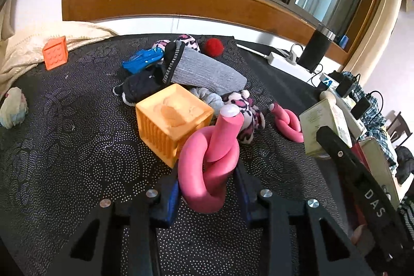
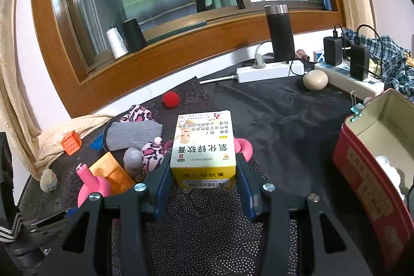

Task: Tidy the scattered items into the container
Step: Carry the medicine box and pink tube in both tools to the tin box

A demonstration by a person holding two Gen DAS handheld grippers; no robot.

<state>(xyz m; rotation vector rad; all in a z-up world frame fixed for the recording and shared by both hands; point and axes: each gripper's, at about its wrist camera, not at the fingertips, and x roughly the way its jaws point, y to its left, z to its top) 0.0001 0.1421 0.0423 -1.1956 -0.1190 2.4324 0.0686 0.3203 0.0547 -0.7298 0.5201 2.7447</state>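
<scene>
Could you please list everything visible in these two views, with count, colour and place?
Knotted tube: 2, pink; one between the left fingers, the other on the mat to the right.
Medicine box: 1, yellow and white, between the right fingers.
Container: 1, red, open, right edge.
Blocks: 2; large orange cube mid-mat, small orange one far left.
Sock: 1, grey, on the pile.
Toy car: 1, blue, behind the pile.
Pompom: 1, red, far edge.
Flask: 1, black, by the window.
Power strip: 1, white, at the back.
Left gripper: around the tube.
Right gripper: gripping the box.
</scene>
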